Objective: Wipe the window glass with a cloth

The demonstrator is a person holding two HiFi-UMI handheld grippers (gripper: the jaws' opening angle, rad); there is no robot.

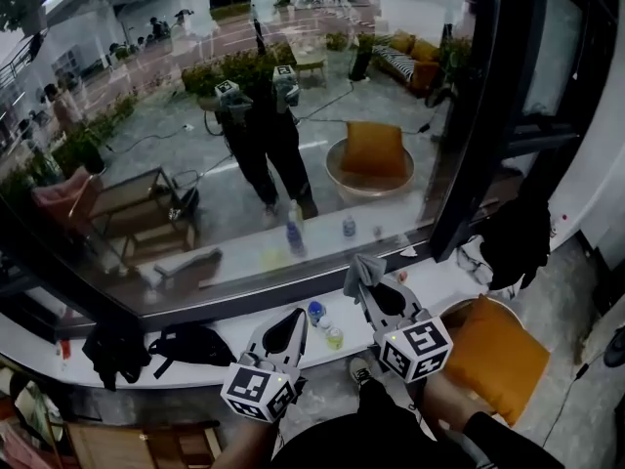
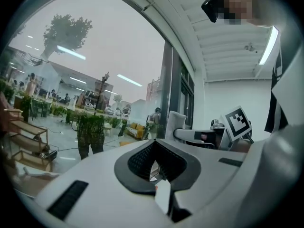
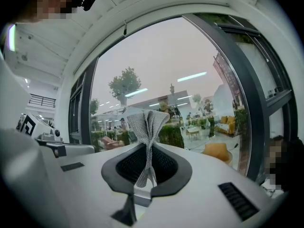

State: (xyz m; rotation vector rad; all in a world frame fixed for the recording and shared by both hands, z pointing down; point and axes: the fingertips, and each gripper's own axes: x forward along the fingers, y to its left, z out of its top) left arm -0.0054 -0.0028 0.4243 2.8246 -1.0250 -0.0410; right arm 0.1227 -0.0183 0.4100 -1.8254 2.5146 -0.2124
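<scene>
- While the right hand-held gripper [image 1: 369, 289] pinches the grey cloth [image 3: 147, 125], bunched upright between its jaws, wiping looks about to begin. The cloth sits near the pane's lower edge, and I cannot tell whether it touches.
- The left hand-held gripper [image 1: 293, 328] hangs just beside it, jaws pressed together on nothing.
- The next move likely calls for pressing the bunch against the window glass [image 1: 195, 115] and sweeping across, firmly enough to spread it.
- The glass is large and strongly reflective, set in a dark frame [image 1: 488, 115].
- Below it, a white ledge [image 1: 195, 371] carries a black bag [image 1: 190, 345], and an orange cushion [image 1: 498, 355] lies to the right.
</scene>
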